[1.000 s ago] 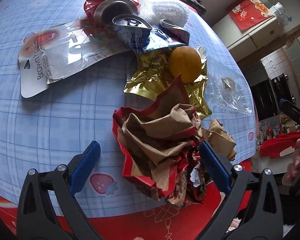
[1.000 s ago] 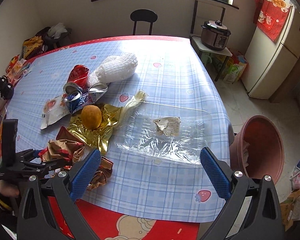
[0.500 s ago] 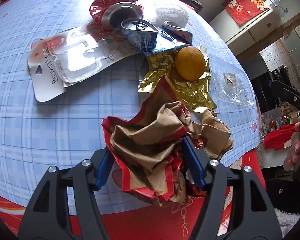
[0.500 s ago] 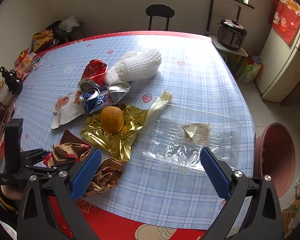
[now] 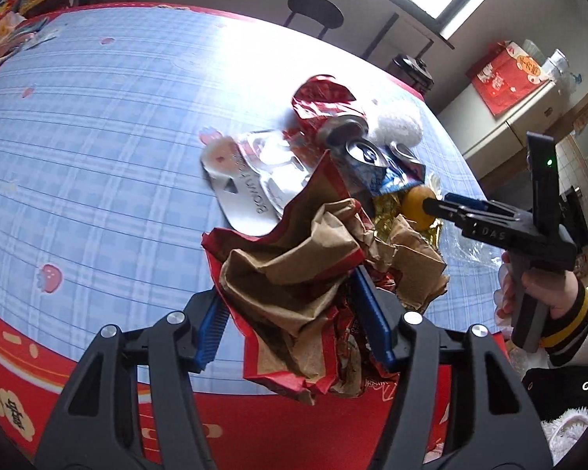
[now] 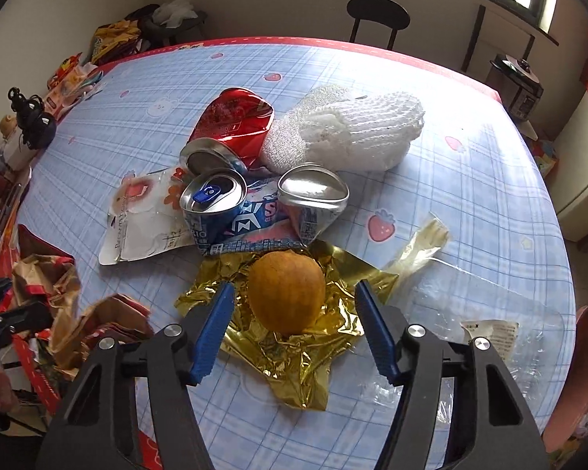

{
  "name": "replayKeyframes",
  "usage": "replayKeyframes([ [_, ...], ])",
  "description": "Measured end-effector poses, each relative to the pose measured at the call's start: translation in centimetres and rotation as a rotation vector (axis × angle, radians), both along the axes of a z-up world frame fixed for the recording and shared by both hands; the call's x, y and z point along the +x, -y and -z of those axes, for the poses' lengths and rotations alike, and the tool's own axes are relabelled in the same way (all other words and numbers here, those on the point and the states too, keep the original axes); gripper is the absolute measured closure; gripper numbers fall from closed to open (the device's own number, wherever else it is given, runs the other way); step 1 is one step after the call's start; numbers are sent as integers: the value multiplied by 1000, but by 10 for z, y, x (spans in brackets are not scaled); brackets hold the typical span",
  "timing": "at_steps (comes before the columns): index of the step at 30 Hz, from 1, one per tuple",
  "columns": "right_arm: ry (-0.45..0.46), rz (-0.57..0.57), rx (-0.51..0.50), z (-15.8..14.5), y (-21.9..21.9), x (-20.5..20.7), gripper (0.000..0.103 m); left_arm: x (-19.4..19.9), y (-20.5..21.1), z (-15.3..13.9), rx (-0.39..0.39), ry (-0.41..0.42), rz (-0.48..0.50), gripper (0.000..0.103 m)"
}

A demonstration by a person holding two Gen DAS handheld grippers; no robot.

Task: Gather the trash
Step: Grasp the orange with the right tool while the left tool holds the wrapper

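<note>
My left gripper (image 5: 294,329) is shut on a crumpled red and brown paper bag (image 5: 290,270) and holds it above the table's near edge; the bag also shows at the left of the right wrist view (image 6: 55,297). My right gripper (image 6: 290,329) is open, its blue fingers on either side of an orange (image 6: 286,293) that lies on gold foil (image 6: 294,352). Behind lie a crushed blue can (image 6: 215,203), a crushed red can (image 6: 231,125), a white foam net (image 6: 345,133), a white pouch (image 6: 141,219) and a clear plastic tray (image 6: 490,325).
The table has a blue checked cloth (image 6: 450,180) with a red border. A reddish bin (image 6: 584,372) stands on the floor right of the table. A black chair (image 6: 376,15) stands behind it. Bottles and snack packs sit along the left edge (image 6: 27,125).
My left gripper closed on the paper bag and lifted it off the table. My right gripper moved forward and down to the orange and its fingers narrowed around it.
</note>
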State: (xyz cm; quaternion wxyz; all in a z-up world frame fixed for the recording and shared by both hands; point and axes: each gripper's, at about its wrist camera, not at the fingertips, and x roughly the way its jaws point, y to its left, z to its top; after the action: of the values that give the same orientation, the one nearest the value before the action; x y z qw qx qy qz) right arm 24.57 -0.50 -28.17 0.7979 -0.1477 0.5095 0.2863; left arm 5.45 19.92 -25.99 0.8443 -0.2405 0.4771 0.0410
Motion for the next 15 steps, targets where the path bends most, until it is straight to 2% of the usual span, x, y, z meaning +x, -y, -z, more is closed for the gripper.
replayKeyframes([
  [7, -27, 21, -26, 19, -10, 8, 46, -12, -38, -21, 56, 33, -111, 41],
  [9, -40, 14, -26, 23, -11, 8, 51, -14, -47, -24, 60, 36, -133, 41],
  [10, -51, 7, -21, 24, -12, 7, 55, -14, -49, -26, 61, 38, -140, 41],
  [15, -56, 14, 27, 17, -3, 1, 55, -12, -51, -32, 69, 46, -143, 41],
])
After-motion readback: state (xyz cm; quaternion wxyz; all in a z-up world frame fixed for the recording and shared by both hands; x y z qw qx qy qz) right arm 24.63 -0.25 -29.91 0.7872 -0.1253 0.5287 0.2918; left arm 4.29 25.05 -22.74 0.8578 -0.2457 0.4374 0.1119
